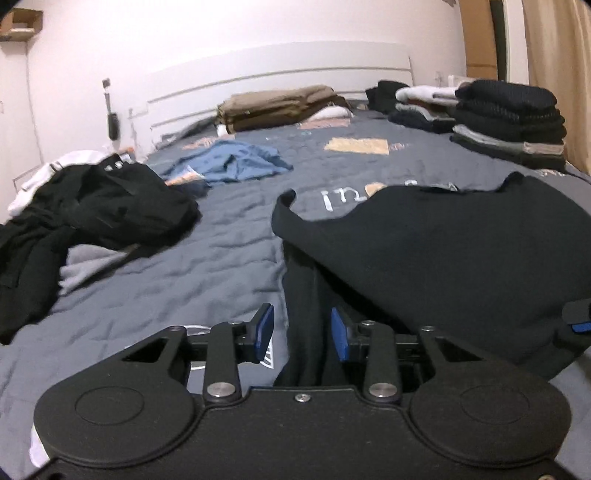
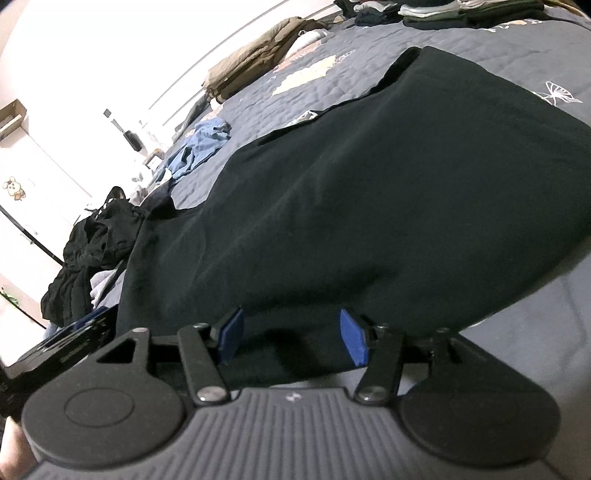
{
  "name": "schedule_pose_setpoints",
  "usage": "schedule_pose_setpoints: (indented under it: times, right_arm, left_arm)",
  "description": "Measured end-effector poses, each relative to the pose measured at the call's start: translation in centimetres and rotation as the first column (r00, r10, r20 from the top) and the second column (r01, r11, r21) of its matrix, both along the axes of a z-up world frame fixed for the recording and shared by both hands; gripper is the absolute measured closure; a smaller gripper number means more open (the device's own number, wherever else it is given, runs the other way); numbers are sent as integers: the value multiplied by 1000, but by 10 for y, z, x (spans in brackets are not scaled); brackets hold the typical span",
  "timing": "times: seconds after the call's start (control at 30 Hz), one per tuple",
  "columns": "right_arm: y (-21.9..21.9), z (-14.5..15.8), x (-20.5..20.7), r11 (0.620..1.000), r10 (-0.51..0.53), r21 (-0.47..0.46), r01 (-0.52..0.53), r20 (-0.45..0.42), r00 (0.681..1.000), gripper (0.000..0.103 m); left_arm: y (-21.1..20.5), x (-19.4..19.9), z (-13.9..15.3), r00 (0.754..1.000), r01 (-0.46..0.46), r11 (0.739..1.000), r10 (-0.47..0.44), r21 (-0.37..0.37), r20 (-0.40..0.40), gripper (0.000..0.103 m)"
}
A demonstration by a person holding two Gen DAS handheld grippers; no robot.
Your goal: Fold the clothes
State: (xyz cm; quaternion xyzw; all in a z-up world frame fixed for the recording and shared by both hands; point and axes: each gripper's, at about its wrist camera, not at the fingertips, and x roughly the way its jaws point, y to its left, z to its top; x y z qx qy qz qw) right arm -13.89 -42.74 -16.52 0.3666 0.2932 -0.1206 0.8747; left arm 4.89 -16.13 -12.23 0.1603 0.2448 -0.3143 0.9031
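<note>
Indoor light, moderate, slightly pinkish cast. Pale wall [image 1: 221, 33] behind the white headboard [image 1: 280, 70] is bright; in the right wrist view the same wall [image 2: 92, 55] is blown out to near white. Spread black fabric garment [image 1: 443, 251] reads as a flat dark mass, folds barely resolved in either view. Crumpled black clothing pile [image 1: 92, 221] shows motion smear; left view softer overall. Strong fisheye bowing: headboard curves, corners vignette to black. Right view horizon tilted. Soft shadow under the garment's near hem [image 2: 295, 343].
</note>
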Motion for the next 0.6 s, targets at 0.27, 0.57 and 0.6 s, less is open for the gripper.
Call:
schedule_pose_setpoints:
  times: [0.27,0.57,0.6]
  right_arm:
    - [1,-2,3,1000,5,-1,-5,0,1000,44]
    - [-6,-4,0,999,-24,25,23,11,1000,44]
    - [-6,-5,-1,999,-24,26,23,11,1000,44]
  left_arm:
    - [3,0,0,999,8,1000,-8,0,48,102]
    - [50,36,20,985,-157,982,147,-109,-94,103]
    - [54,39,20,980,-162,980,147,-112,-132,102]
